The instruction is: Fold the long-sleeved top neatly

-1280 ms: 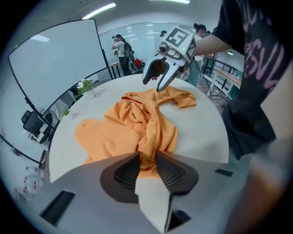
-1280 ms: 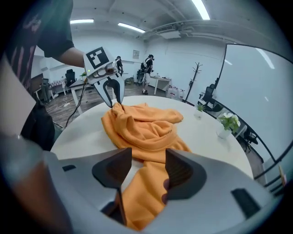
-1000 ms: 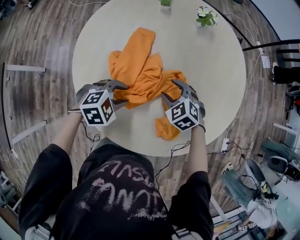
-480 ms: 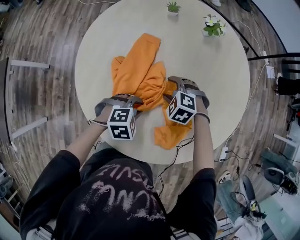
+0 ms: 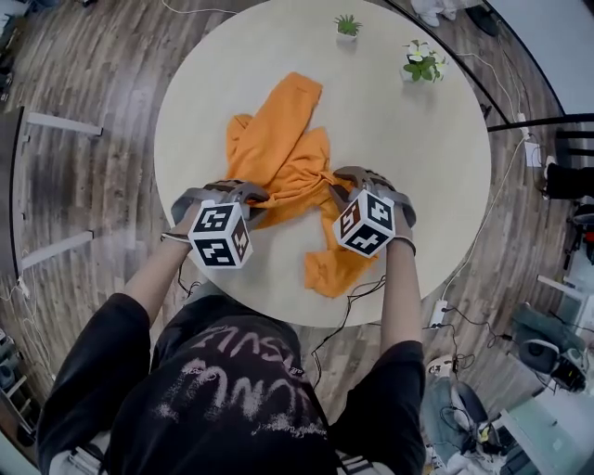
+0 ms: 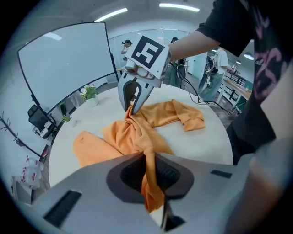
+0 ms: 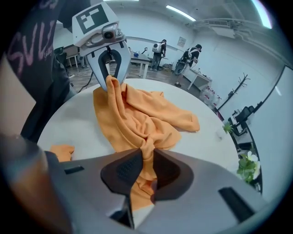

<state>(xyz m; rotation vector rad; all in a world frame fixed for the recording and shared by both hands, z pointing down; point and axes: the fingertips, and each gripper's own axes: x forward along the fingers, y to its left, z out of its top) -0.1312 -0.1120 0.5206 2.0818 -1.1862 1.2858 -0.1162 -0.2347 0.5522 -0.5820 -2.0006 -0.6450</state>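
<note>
The orange long-sleeved top (image 5: 278, 148) lies crumpled on the round pale table (image 5: 418, 139), with one sleeve reaching to the far side and another hanging toward the near edge (image 5: 325, 269). My left gripper (image 5: 252, 195) is at the top's near left edge. Its jaws have just closed, and a bunched fold of the orange cloth (image 6: 149, 169) is pinched between the pads. My right gripper (image 5: 336, 186) is at the near right part of the top. It has also just closed on a fold (image 7: 145, 160). The cloth stretches between the two grippers.
Two small potted plants (image 5: 348, 25) (image 5: 422, 60) stand at the table's far edge. Cables (image 5: 357, 295) hang over the near edge. A whiteboard (image 6: 64, 64) stands beyond the table, and people are at desks in the background.
Both grippers stood open at the top's near edge. They moved in over the cloth, and both are now shut on folds of it. The left gripper has shifted slightly left.
</note>
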